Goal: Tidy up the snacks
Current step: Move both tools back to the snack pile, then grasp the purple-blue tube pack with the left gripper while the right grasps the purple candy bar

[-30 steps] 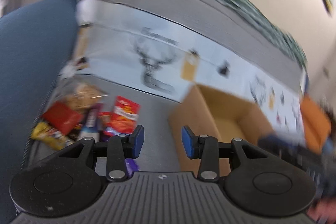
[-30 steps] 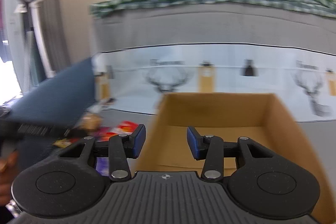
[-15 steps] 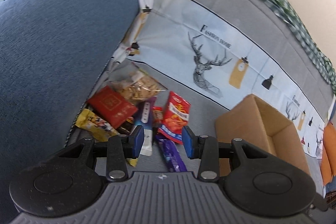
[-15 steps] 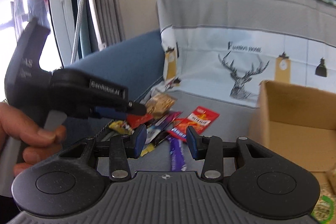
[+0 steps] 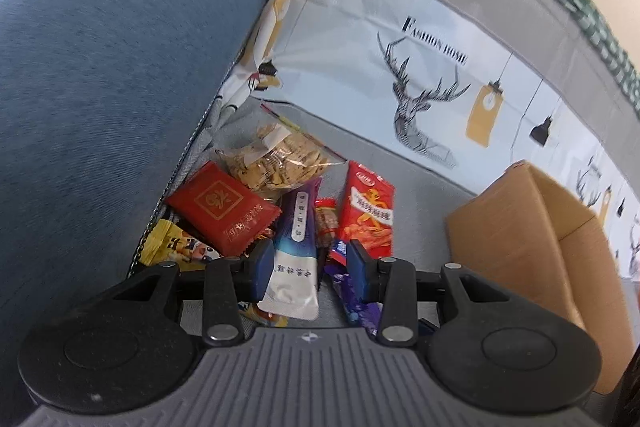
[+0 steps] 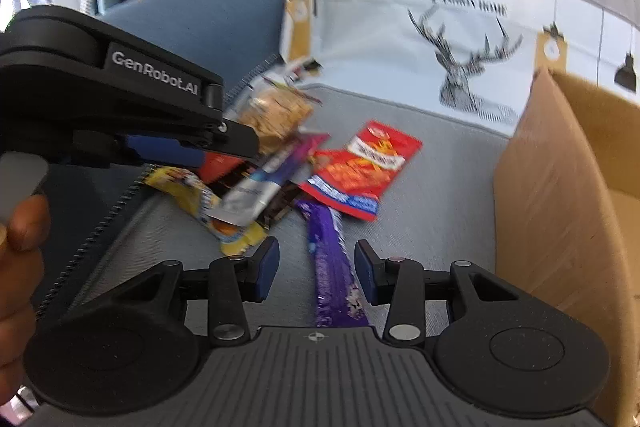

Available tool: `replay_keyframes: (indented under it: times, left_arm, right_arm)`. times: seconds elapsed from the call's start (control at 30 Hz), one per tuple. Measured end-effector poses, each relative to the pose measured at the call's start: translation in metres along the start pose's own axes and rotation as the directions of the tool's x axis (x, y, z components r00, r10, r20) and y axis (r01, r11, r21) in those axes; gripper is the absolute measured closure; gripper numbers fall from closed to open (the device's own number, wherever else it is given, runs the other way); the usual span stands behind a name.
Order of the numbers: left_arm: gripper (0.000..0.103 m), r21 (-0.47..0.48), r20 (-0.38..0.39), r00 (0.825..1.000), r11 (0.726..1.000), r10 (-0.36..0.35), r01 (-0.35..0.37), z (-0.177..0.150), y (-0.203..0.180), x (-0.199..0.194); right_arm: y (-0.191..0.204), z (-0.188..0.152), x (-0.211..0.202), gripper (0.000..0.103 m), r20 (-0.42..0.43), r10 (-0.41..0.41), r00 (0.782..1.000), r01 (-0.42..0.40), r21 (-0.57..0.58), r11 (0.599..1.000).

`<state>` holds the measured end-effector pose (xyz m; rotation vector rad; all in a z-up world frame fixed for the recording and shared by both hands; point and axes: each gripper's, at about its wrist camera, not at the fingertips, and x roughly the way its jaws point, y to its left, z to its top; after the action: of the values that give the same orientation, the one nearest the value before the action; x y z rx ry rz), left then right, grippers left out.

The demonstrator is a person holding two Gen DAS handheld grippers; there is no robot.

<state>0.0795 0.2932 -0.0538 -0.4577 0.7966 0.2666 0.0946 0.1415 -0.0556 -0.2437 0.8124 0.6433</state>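
Note:
A pile of snacks lies on the grey sofa seat by the blue armrest: a clear bag of crackers (image 5: pixel 280 155), a red packet (image 5: pixel 222 213), a yellow packet (image 5: pixel 172 247), a white-and-purple pouch (image 5: pixel 296 259), a red chips bag (image 5: pixel 368 215) and a purple bar (image 6: pixel 332 267). My left gripper (image 5: pixel 310 269) is open, its jaws either side of the white-and-purple pouch. It also shows in the right wrist view (image 6: pixel 224 147), above the pile. My right gripper (image 6: pixel 316 273) is open, its jaws either side of the purple bar. An open cardboard box (image 5: pixel 528 227) stands to the right.
The blue armrest (image 5: pixel 100 87) walls the left side. A deer-print cover hangs over the sofa back (image 5: pixel 420 67). The box's side (image 6: pixel 560 207) stands close on the right of my right gripper. Bare grey seat (image 6: pixel 440 187) lies between pile and box.
Both grippers have swung left from the box toward the snack pile and come lower and closer. The left jaws now straddle the pouch, the right jaws the purple bar.

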Motion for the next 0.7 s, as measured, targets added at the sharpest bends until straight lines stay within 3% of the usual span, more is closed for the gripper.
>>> replay_keyframes:
  times: [0.23, 0.4, 0.47, 0.5, 0.6, 0.7]
  left_arm:
    - [0.051, 0.082, -0.071, 0.996, 0.995, 0.061, -0.055, 0.000, -0.007, 0.036]
    - [0.051, 0.161, -0.096, 0.990, 0.983, 0.102, -0.085, -0.005, -0.012, 0.050]
    - [0.056, 0.159, -0.096, 0.990, 0.984, 0.101, -0.084, -0.005, -0.011, 0.050]
    - [0.064, 0.161, -0.098, 0.990, 0.983, 0.102, -0.085, -0.005, -0.010, 0.050]
    - [0.066, 0.159, -0.099, 0.991, 0.985, 0.085, -0.069, -0.004, -0.008, 0.047]
    - [0.067, 0.151, -0.100, 0.993, 0.988, 0.060, -0.044, -0.006, -0.008, 0.038]
  right_arm:
    - [-0.005, -0.001, 0.023, 0.059, -0.076, -0.010, 0.997, 0.012, 0.022, 1.000]
    - [-0.009, -0.004, 0.036, 0.059, -0.120, -0.026, 0.992, 0.030, 0.032, 0.999]
    - [-0.010, -0.006, 0.040, 0.059, -0.137, -0.025, 0.990, 0.030, 0.041, 0.999]
    - [-0.010, -0.007, 0.040, 0.062, -0.140, -0.024, 0.990, 0.030, 0.041, 0.999]
    - [-0.009, -0.009, 0.040, 0.077, -0.133, -0.026, 0.991, 0.029, 0.022, 0.999]
    - [-0.010, -0.010, 0.037, 0.084, -0.121, -0.009, 0.993, 0.013, 0.034, 0.999]
